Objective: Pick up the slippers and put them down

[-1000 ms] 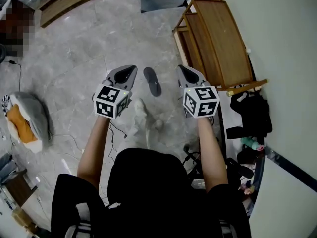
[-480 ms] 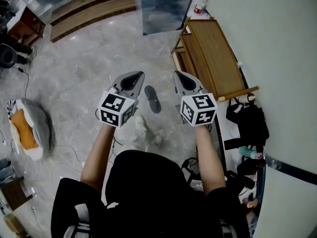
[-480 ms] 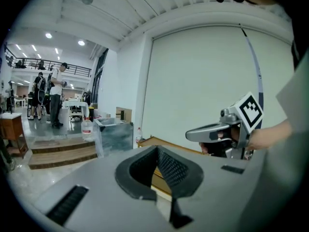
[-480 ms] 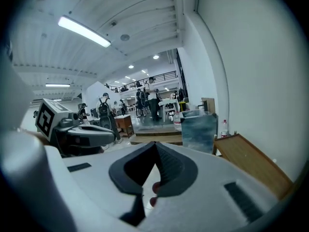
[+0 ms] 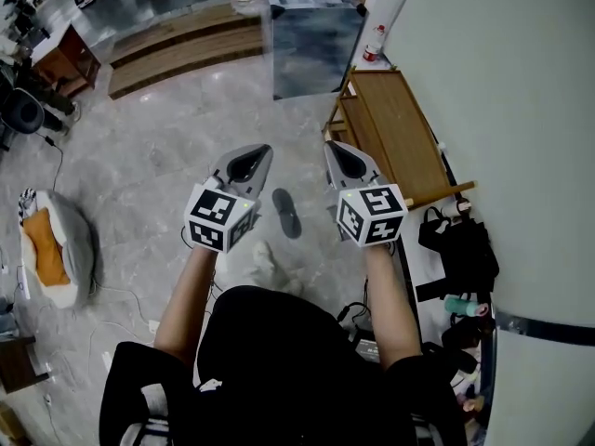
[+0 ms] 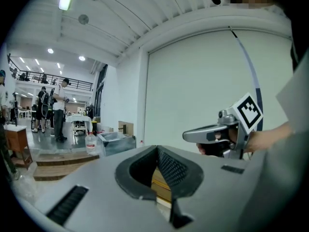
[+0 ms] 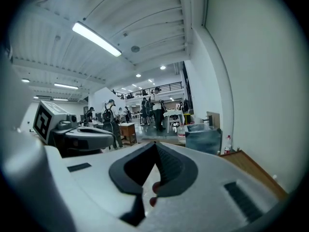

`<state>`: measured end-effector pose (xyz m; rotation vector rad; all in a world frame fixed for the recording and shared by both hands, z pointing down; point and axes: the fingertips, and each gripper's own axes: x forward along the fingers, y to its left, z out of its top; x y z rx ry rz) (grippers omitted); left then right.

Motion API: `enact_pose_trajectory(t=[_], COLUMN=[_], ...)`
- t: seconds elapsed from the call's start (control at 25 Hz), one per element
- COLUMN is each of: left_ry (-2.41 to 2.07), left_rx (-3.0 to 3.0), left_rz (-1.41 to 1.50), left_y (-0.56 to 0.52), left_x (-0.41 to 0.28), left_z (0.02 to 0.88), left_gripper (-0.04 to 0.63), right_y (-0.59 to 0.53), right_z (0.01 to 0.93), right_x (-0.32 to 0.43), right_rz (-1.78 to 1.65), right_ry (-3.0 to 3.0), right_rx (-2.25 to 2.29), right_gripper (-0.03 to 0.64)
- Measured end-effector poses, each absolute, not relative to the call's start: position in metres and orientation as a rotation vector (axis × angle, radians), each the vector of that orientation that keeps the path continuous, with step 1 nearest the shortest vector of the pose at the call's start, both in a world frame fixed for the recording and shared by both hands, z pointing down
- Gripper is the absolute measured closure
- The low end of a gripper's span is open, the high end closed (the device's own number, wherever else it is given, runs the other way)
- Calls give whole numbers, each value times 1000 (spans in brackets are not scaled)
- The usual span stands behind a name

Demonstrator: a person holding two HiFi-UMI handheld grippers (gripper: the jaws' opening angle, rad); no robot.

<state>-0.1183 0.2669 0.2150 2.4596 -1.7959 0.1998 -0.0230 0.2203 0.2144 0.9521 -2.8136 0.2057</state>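
I hold both forearms straight out ahead of my chest, roughly parallel, with my left claw [image 5: 253, 159] and my right claw [image 5: 340, 156] side by side and apart, pointing away from me at about the same height, well above the floor [image 5: 167, 147]. Each claw lies close to level rather than tipped down at the ground.

In the left gripper view the two dark pads of my left claw [image 6: 157, 149] meet at their tips, with nothing caught between them; past them I see my right claw [image 6: 219, 132] off to the side. In the right gripper view the jaws of my right claw [image 7: 155, 145] are likewise pressed together and empty, and my left claw [image 7: 72, 135] shows beside it. Neither claw touches anything.

The dark slipper [image 5: 286, 213] lies flat on the grey floor below, in the gap between my two claws as the head view shows it. Just nearer to me on the floor is a pale crumpled thing [image 5: 266, 258] that I cannot make out. A wooden rack [image 5: 395, 137] stands against the wall [image 5: 502, 110] on my right, and a cushion [image 5: 51, 244] lies far off on my left.
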Motion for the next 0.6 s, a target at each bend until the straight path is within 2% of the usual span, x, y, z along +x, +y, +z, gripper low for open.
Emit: enact_pose_trajectory(t=[0.6], left_ry=[-1879], left_rx=[2558], left_rz=[97], left_y=[299], left_x=[-108], left_z=[155], left_gripper=[591], right_y=[260], right_z=[154], right_x=[-14], right_rz=[37], right_ry=[-2890], right_rx=[974], right_gripper=[618])
